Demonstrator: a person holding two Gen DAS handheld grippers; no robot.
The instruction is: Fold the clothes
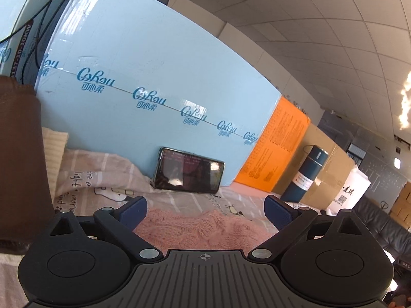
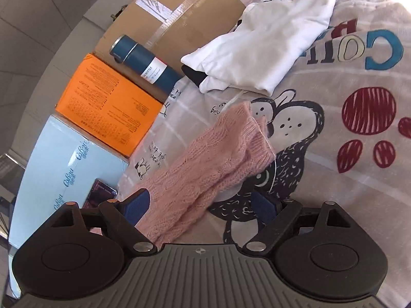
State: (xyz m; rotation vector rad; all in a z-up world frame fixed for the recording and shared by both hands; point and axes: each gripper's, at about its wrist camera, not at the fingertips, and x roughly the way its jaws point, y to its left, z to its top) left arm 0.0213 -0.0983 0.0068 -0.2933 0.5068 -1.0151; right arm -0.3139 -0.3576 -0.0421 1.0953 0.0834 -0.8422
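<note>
A pink knitted sweater lies on the printed bedsheet, its sleeves stretched away from me. My right gripper is open just above the sweater's near part, which passes between the blue pads. In the left wrist view the same pink sweater lies low between the open fingers of my left gripper, which hovers over it. A folded white garment lies further off on the sheet, with something black under its edge.
A light blue carton stands at the bed's edge with a phone leaning on it. Beside it are an orange box, a dark blue bottle and a brown carton. A brown cloth hangs at left.
</note>
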